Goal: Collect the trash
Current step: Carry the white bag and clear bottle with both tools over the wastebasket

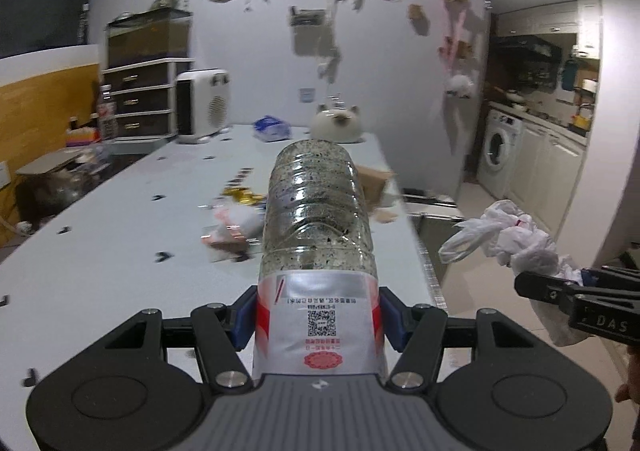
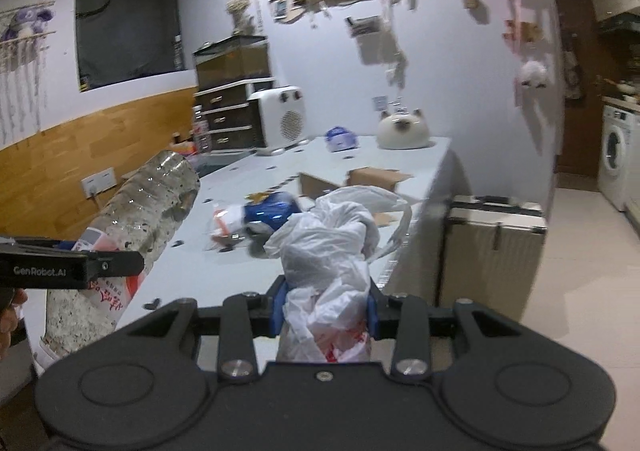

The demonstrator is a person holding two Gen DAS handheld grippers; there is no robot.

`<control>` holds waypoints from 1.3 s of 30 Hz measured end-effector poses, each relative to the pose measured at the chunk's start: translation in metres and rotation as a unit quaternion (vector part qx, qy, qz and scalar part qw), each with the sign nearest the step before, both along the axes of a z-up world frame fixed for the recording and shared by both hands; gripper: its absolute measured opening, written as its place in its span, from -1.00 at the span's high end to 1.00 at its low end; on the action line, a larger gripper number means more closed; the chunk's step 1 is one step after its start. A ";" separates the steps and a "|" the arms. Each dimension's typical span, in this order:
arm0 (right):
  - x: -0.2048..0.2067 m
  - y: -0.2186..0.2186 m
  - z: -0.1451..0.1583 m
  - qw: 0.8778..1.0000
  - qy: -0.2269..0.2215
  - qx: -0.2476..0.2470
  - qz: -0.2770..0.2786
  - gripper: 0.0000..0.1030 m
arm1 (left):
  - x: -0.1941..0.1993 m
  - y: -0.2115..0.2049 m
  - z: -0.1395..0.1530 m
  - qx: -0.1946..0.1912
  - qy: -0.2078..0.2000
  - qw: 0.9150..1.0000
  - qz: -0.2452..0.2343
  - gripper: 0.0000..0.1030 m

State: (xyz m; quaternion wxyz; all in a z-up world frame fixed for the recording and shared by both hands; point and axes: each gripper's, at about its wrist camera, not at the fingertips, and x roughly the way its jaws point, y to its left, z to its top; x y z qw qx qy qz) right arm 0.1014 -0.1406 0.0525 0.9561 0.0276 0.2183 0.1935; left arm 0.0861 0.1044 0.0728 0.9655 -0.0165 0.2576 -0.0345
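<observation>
**Bottle and bag lifted over the bench**

While both tools hang above it, the pale bench (image 1: pixel 100 251) fills the left of each view, running back to the wall. Beyond its right end stands a bin (image 2: pixel 496 247) with a dark rim, on the tiled floor. At the bench's far end sit a white heater (image 2: pixel 280 119) and a cat-shaped pot (image 2: pixel 402 131). Cardboard (image 2: pixel 372 177) lies near the right edge, with a blue wrapper (image 2: pixel 272 211) and other blurred scraps just this side of it.

The left tool (image 1: pixel 318 315) is clamped on a clear, speckled bottle (image 1: pixel 318 211), its blue pads (image 1: pixel 246 315) pressing the labelled part, the bottle pointing away over the bench. The right tool (image 2: pixel 326 307) is clamped on a crumpled white plastic bag (image 2: pixel 328 247) with red print, held off the bench's right edge, near the bin.
</observation>
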 end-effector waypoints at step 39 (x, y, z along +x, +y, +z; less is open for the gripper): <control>0.032 -0.219 -0.142 0.969 0.133 -0.008 -0.208 0.25 | 0.121 -0.266 -0.204 -0.020 0.179 0.977 -0.116 -0.20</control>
